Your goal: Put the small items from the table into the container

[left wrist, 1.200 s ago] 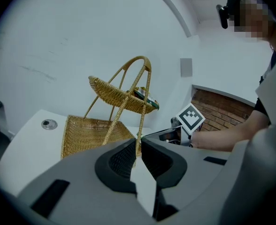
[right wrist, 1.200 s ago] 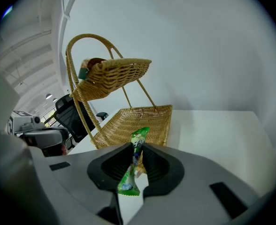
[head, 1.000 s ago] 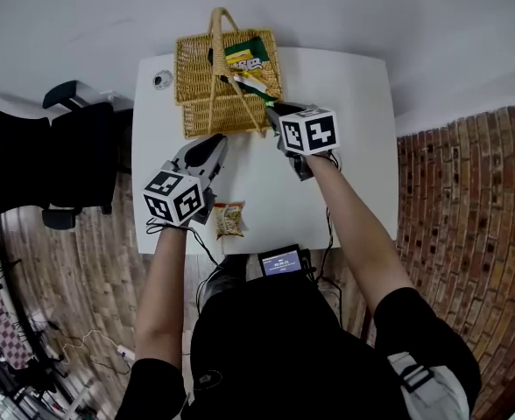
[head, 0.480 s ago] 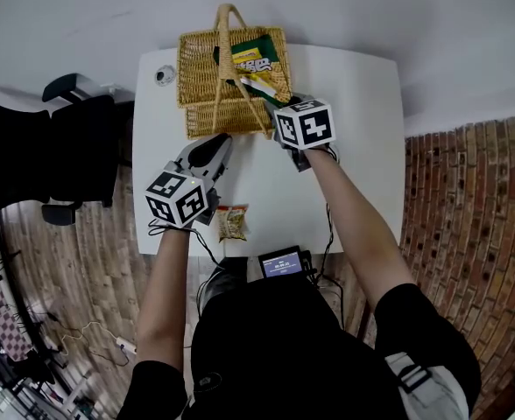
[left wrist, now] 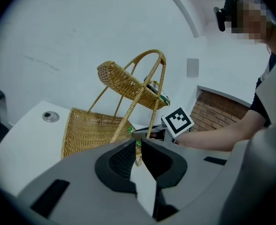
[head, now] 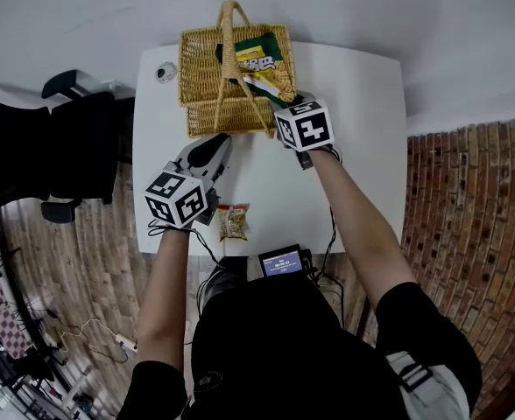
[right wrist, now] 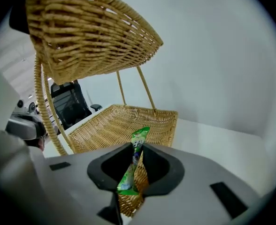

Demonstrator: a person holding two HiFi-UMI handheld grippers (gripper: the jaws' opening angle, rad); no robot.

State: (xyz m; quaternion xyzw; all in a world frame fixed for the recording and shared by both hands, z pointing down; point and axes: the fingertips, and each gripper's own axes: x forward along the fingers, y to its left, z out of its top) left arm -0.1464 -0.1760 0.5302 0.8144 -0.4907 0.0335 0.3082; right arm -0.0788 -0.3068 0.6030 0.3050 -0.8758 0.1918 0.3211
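Observation:
A wicker basket (head: 207, 77) with a tall handle stands at the table's far edge; its lid flap (right wrist: 91, 32) is raised. Inside lies a yellow-green packet (head: 252, 59). My right gripper (head: 284, 101) is at the basket's near right corner, shut on a thin green packet (right wrist: 137, 149) that juts out over the basket's rim (right wrist: 128, 110). My left gripper (head: 219, 142) hovers over the table in front of the basket, shut and holding nothing (left wrist: 138, 146). A small snack packet (head: 232, 221) lies on the table near the front edge, beside the left gripper's marker cube.
A round grommet (head: 161, 75) sits in the white table (head: 363, 147) left of the basket. A small screen (head: 281, 261) hangs at the front edge. A black chair (head: 56, 160) stands at the left, a brick wall at the right.
My right gripper has edged a little closer to the basket and rolled slightly, still gripping the green packet. The left gripper has kept still.

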